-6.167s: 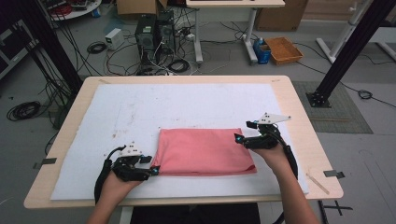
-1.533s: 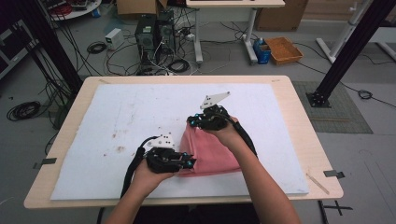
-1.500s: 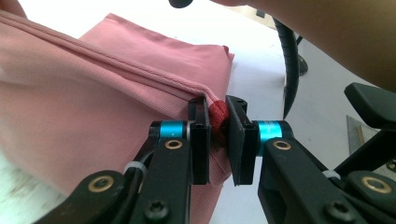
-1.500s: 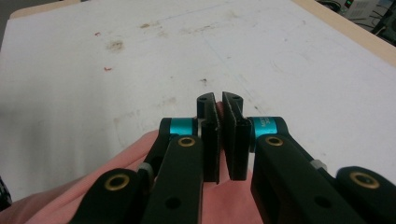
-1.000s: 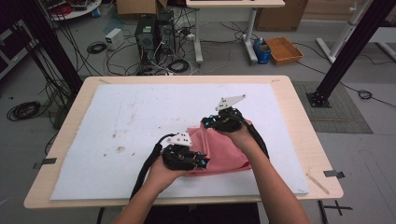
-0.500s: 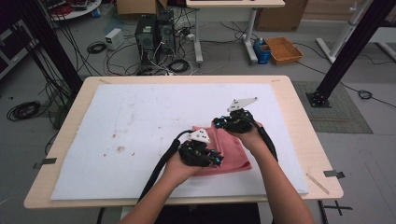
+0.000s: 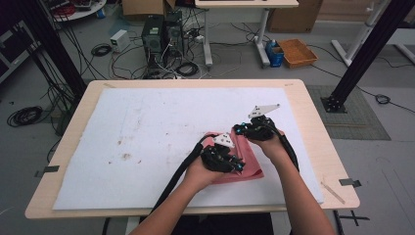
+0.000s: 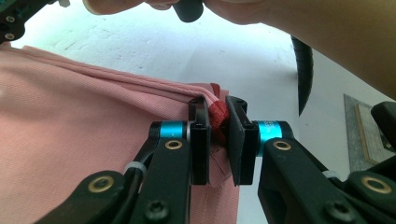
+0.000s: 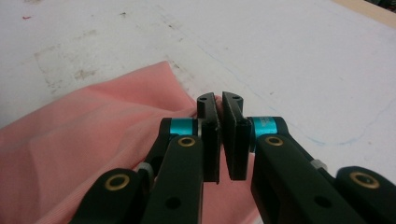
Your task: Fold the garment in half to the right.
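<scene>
Cloth (image 7: 247,159) of a pink-red colour is seen folded into a small bundle on the white sheet (image 7: 147,137) that covers the wooden table (image 7: 313,127), toward the right of the sheet's near half. The left gripper (image 7: 226,157) is laid over the bundle's near-left part, held in the person's left hand (image 7: 203,171), with its black cable (image 7: 178,169) trailing back along the forearm. In the left gripper view, the left gripper (image 8: 218,116) is shown clamped on a bunched corner of the cloth (image 8: 84,140): a darker red wad of fabric is squeezed between the two black jaws, and layered folded edges run away from it to the left. The white sheet (image 8: 196,51) lies beyond, and part of the other hand is seen along the top of that view.

The right gripper (image 7: 250,128) is held at the bundle's far-right corner, with a grey three-cornered plate (image 7: 263,109) on top of it. In the right gripper view, the right gripper (image 9: 219,105) is seen with its jaws drawn almost together, a narrow slit left between them; a thin edge of the cloth (image 9: 93,135) appears to be pinched at the tips, though the fabric inside the slit cannot be made out clearly. The stained white sheet (image 9: 280,56) is spread behind it.

Brown stains (image 7: 125,155) are marked on the sheet to the left of the bundle, well apart from it.
</scene>
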`<state>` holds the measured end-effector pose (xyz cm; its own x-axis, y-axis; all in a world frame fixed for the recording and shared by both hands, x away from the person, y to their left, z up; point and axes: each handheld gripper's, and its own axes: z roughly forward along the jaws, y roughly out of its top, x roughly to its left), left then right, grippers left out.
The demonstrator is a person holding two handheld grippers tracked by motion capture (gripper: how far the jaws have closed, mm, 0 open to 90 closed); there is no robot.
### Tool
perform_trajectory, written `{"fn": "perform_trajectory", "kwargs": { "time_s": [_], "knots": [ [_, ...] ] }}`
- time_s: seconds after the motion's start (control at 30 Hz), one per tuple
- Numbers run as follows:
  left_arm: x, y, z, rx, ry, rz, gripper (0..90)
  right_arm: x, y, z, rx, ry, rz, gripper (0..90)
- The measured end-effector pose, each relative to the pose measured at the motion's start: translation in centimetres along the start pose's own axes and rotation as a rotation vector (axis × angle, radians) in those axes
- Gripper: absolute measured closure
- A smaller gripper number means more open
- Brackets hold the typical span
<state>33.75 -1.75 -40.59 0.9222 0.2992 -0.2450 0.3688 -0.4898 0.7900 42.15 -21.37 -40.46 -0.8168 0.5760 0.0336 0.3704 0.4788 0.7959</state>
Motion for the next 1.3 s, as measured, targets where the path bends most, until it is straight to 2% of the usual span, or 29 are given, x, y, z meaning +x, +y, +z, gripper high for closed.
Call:
{"fn": "perform_trajectory", "kwargs": {
  "time_s": [0.27,0.53,0.63,0.7,0.77,0.9,1.07,1.23,1.3],
  "knots": [
    [0.0,0.5,1.6,0.016,-0.007,0.001,80.3,-0.7,-1.1,-0.4,0.013,-0.027,0.024,86.6],
    [0.4,0.5,2.9,0.037,-0.023,-0.015,80.0,-1.0,-2.0,-0.5,0.026,-0.045,0.047,85.8],
    [0.5,0.4,3.1,0.036,-0.025,-0.017,77.1,-1.2,-2.3,-0.6,0.030,-0.067,0.067,75.6],
    [0.4,0.4,3.1,0.020,-0.014,-0.017,69.5,-1.4,-2.4,-0.9,0.027,-0.078,0.092,66.5],
    [0.4,0.4,3.0,0.005,-0.005,-0.021,61.8,-1.6,-2.5,-1.3,0.013,-0.082,0.113,65.8],
    [0.6,0.3,2.0,-0.025,0.022,-0.019,56.0,-1.6,-2.4,-2.4,-0.023,-0.097,0.121,63.3],
    [1.7,-0.3,-0.1,-0.070,0.075,-0.050,51.7,-0.9,-2.1,-3.4,-0.046,-0.085,0.097,60.6],
    [2.6,-1.2,-2.9,-0.107,0.123,-0.070,47.7,0.6,-2.3,-3.5,-0.028,-0.063,0.059,57.1],
    [2.9,-1.7,-4.1,-0.122,0.159,-0.075,45.7,1.4,-2.5,-3.5,-0.021,-0.064,0.042,56.0]
  ]
}}
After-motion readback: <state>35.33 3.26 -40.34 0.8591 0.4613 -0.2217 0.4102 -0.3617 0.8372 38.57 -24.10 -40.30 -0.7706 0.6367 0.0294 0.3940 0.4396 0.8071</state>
